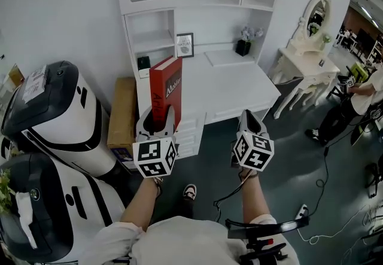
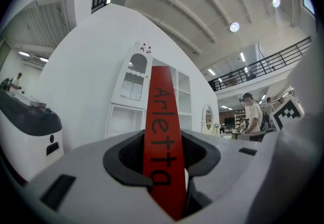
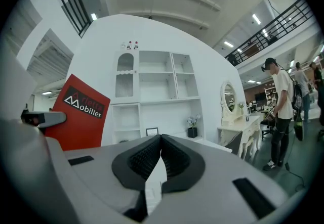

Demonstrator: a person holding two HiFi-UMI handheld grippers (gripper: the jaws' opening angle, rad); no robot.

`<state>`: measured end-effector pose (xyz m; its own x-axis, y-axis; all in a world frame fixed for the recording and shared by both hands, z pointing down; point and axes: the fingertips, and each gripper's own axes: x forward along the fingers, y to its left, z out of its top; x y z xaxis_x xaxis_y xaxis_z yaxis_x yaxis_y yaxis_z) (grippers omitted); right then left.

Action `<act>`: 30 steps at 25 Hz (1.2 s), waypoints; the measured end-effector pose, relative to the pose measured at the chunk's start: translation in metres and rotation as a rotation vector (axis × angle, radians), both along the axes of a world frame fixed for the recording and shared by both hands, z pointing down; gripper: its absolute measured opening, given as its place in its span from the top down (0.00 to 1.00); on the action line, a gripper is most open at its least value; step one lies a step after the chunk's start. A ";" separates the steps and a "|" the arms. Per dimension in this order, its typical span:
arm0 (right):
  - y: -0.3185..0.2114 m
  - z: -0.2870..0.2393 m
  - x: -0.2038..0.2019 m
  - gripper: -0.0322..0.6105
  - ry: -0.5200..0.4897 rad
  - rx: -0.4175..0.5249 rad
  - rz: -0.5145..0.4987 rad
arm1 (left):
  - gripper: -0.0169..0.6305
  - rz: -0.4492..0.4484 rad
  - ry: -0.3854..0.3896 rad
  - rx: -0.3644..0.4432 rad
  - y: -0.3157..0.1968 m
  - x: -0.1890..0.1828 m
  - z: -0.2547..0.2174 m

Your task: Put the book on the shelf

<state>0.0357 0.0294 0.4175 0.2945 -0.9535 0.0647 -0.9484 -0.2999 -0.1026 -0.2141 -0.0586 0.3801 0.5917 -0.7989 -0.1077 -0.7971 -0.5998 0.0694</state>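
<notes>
Book [image 1: 166, 91], red with dark lettering down its spine, stands upright in the left gripper [image 1: 155, 116], whose jaws are clamped on its lower part. It is up in the air in front of the white shelf [image 1: 152, 32] and above the left end of the white bench [image 1: 239, 87]. The right gripper [image 1: 250, 121] hovers beside it, jaws together with nothing between them. A small framed picture [image 1: 185, 45] and a dark flower pot [image 1: 243, 47] sit at the back of the bench.
</notes>
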 end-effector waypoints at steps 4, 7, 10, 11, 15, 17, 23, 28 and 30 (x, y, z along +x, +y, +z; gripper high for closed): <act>-0.012 0.003 0.010 0.92 0.012 -0.001 0.006 | 0.72 0.010 0.005 -0.001 -0.015 0.013 0.004; -0.021 0.005 0.026 0.92 0.016 -0.002 0.019 | 0.72 0.019 0.018 0.009 -0.027 0.027 0.002; -0.033 0.005 0.043 0.92 0.020 -0.002 0.024 | 0.72 0.029 0.028 0.015 -0.040 0.044 -0.001; -0.039 0.003 0.048 0.92 0.022 -0.001 0.024 | 0.72 0.032 0.028 0.017 -0.044 0.050 -0.002; -0.066 -0.004 0.070 0.92 0.024 0.013 0.025 | 0.72 0.041 0.018 0.038 -0.068 0.072 -0.007; -0.083 -0.008 0.080 0.92 0.029 0.017 0.017 | 0.72 0.038 0.023 0.045 -0.085 0.084 -0.012; -0.134 -0.019 0.114 0.92 0.043 0.028 0.002 | 0.72 0.031 0.034 0.068 -0.132 0.118 -0.024; -0.185 -0.027 0.135 0.92 0.059 0.032 -0.023 | 0.72 0.017 0.035 0.075 -0.176 0.140 -0.030; -0.204 -0.028 0.141 0.92 0.063 0.030 -0.036 | 0.72 0.012 0.036 0.079 -0.191 0.147 -0.032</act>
